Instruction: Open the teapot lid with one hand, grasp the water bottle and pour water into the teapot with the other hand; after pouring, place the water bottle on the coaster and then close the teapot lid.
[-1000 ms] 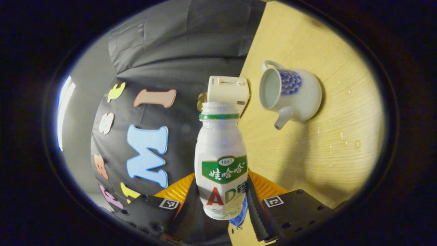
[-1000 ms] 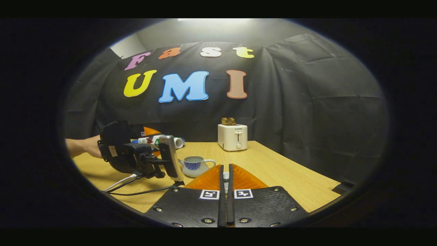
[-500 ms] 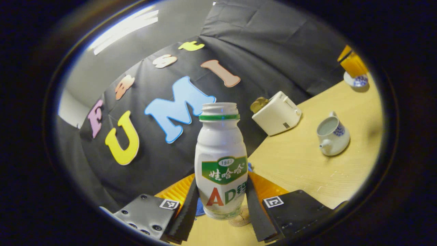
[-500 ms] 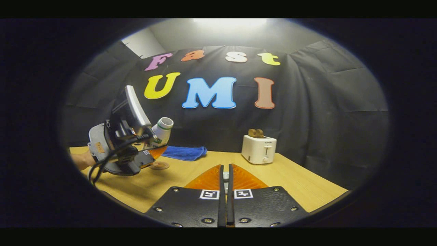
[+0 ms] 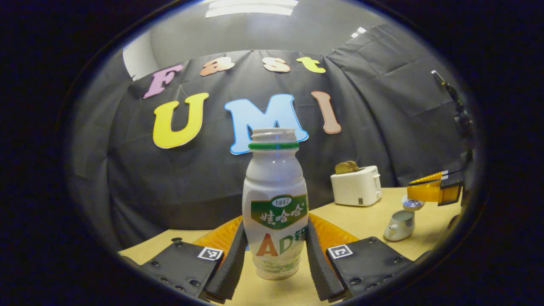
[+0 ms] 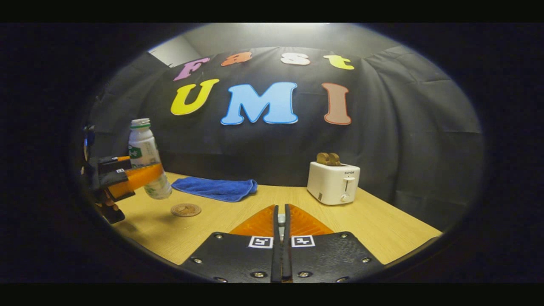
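**Bottle upright in the left gripper, above the coaster**

The left gripper (image 5: pixel 275 259) holds the bottle (image 5: pixel 275 199) between its two fingers, which press on the lower body from either side. The bottle stands upright and capless, its open neck toward the booth wall. In the right gripper view the bottle (image 6: pixel 146 159) hangs clear of the table (image 6: pixel 238 214), and the coaster (image 6: pixel 185 209) lies on the wood just below and a little to the side of it. In the left gripper view a round brown disc shows right under the bottle's base; whether they touch I cannot tell.

Ahead and to the right of the left gripper stands the teapot (image 5: pixel 400 225), its mouth uncovered, spout pointing back toward the gripper. The lid (image 5: pixel 412 204) hangs just above it, in the grip of the right gripper (image 5: pixel 418 192).

In its own view the right gripper (image 6: pixel 280 231) has its fingers nearly together, with something small and pale pinched between them. A toaster (image 6: pixel 333 182) stands ahead to its right, a blue cloth (image 6: pixel 216 188) ahead to its left, beyond the coaster.
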A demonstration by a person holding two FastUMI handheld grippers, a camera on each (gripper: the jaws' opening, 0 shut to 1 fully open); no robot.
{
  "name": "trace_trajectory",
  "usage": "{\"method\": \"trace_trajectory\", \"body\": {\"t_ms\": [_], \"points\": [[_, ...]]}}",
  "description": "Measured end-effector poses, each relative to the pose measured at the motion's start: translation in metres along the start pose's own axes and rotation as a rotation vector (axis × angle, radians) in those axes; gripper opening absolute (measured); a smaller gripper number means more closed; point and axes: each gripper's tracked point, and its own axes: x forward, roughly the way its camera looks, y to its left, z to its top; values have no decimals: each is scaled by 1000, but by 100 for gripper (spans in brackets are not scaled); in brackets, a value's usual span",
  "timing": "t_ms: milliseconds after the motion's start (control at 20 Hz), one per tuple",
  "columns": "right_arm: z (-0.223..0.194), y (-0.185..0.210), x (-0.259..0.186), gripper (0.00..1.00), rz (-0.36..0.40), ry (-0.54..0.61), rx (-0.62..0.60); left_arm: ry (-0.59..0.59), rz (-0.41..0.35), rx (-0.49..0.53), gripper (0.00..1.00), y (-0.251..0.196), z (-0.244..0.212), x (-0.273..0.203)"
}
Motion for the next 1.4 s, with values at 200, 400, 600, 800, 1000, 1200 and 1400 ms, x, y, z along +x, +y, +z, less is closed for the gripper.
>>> {"method": "trace_trajectory", "body": {"t_ms": [200,400,600,800,1000,1200,1400], "points": [[-16,-3,18,1,-21,45,11,62,20,-43,80,20,-24,11],[-23,-4,24,1,-28,62,18,109,32,-88,77,30,-40,20],[-23,-10,25,18,-38,56,32,124,40,-91,70,31,-45,24],[-28,-10,23,1,-36,69,34,148,27,-86,80,24,-52,31],[-38,-10,22,18,-37,104,75,157,21,-69,80,20,-52,36],[-33,-20,17,6,-79,84,68,180,4,-101,75,19,-61,47],[-17,-13,4,58,-67,8,61,219,-17,-141,80,16,-79,60]]}}
